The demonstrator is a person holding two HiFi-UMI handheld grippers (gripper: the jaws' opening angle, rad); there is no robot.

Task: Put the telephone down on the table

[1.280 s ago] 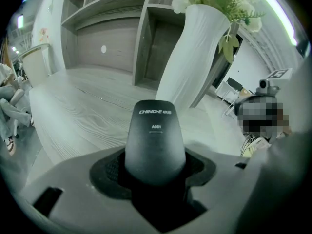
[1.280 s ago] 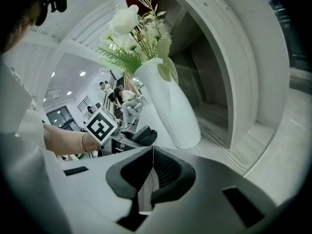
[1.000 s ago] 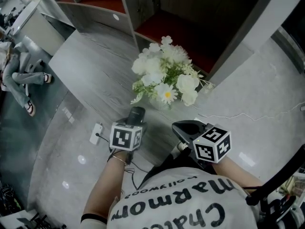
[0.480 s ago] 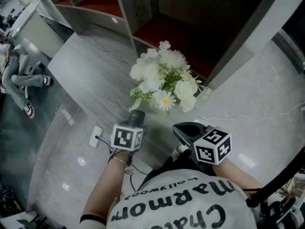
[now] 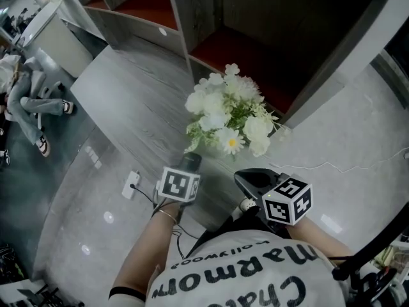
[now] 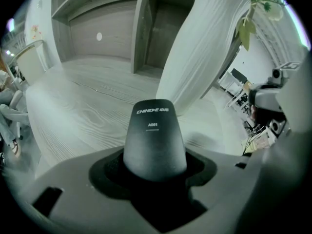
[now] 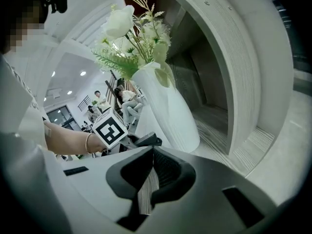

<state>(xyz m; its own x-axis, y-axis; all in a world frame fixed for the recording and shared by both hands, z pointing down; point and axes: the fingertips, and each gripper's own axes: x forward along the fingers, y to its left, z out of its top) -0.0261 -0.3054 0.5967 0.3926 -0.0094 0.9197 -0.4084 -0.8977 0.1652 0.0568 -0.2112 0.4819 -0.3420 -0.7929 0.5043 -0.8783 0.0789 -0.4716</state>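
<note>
1. Left gripper (image 6: 155, 168): jaws clamped on the telephone (image 6: 154, 133), a dark handset. Its rounded end sticks out past the jaws, and light print shows on it.
2. Telephone location: in the left gripper, over the grey wood-grain table (image 6: 83, 116), just beside the foot of the white vase (image 6: 202, 48). Can't tell if the handset end touches the tabletop.
3. Head view: the handset is on the near-left side of the flowers (image 5: 231, 115), and the gripper's marker cube is right behind it. The gripper points steeply down.
4. Right gripper (image 7: 151, 169): jaws brought together, nothing between them. Only a thin sliver of the table grain shows through the gap.
5. Right gripper position: near the table's front edge, to the right of the left gripper and apart from it. It is tilted down less steeply and touches nothing that can be seen.
6. Right gripper view: the vase is ahead, with white blooms and green leaves on top. The left gripper's marker cube and the person's wrist with a bracelet are at the left.
7. Small white box (image 5: 130, 184) with a cable lies left of the left gripper, on the lighter glossy surface.
8. Shelf unit (image 5: 211, 18) with dark red compartments stands behind the table.
9. A seated person (image 5: 29, 101) is at the far left edge of the head view, well apart from the table work.
</note>
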